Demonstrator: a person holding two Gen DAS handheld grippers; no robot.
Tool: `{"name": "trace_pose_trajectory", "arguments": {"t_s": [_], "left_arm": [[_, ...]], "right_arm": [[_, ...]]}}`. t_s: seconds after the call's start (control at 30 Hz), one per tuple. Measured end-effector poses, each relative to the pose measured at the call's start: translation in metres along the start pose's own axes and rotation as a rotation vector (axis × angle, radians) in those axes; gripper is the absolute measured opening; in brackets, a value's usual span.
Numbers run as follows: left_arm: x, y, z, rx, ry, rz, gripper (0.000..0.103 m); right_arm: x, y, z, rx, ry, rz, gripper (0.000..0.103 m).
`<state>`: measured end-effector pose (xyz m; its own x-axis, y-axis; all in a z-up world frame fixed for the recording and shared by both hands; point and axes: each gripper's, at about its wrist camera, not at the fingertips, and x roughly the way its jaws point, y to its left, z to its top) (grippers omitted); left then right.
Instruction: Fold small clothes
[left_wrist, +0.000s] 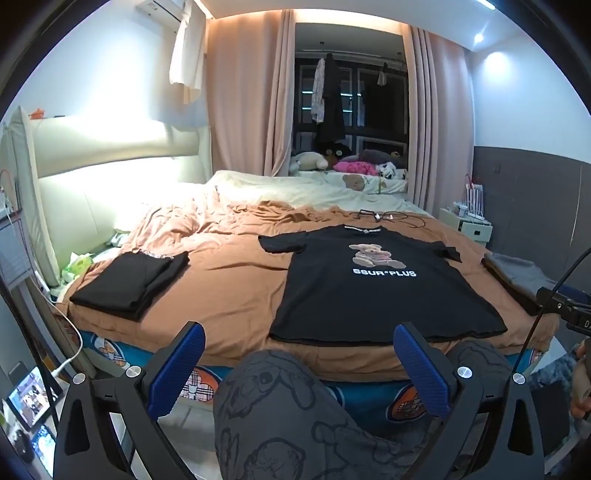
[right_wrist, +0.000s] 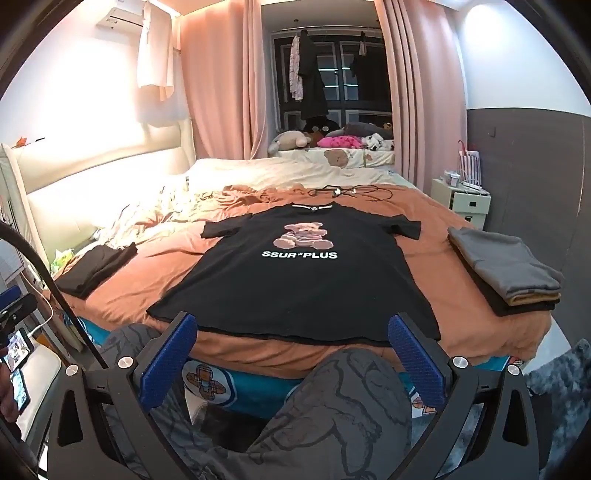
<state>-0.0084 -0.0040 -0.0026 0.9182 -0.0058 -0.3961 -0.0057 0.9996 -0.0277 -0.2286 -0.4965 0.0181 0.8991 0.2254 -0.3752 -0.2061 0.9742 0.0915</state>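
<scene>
Your left gripper (left_wrist: 299, 373) and right gripper (right_wrist: 291, 363) hang spread wide, holding nothing. The black T-shirt (right_wrist: 295, 273) lies flat at the bed's (right_wrist: 461, 325) near edge

Each handheld gripper, the left gripper (left_wrist: 299, 369) and the right gripper (right_wrist: 291, 360), has a matte black frame of curved arms with slotted cut-outs, and 2 fingers faced with textured blue pads (left_wrist: 177, 369) (finely ribbed). Round silver screws (left_wrist: 464, 372) sit at the finger pivots, 4 per gripper. The person wears grey trousers (right_wrist: 332, 413) printed with dark outlined cartoon bears.
</scene>
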Motion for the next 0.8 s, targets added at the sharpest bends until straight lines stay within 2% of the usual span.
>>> {"name": "trace_pose_trajectory", "arguments": {"t_s": [0.33, 0.8], "left_arm": [[-0.003, 0.001, -0.002, 0.007, -0.003, -0.035, 0.103], [-0.01, -0.002, -0.003, 0.009, -0.029, -0.022, 0.103]], "right_arm": [[-0.004, -0.003, -0.001, 0.007, -0.009, -0.009, 0.103], [-0.01, -0.003, 0.0, -0.016, -0.008, -0.015, 0.103]]}}
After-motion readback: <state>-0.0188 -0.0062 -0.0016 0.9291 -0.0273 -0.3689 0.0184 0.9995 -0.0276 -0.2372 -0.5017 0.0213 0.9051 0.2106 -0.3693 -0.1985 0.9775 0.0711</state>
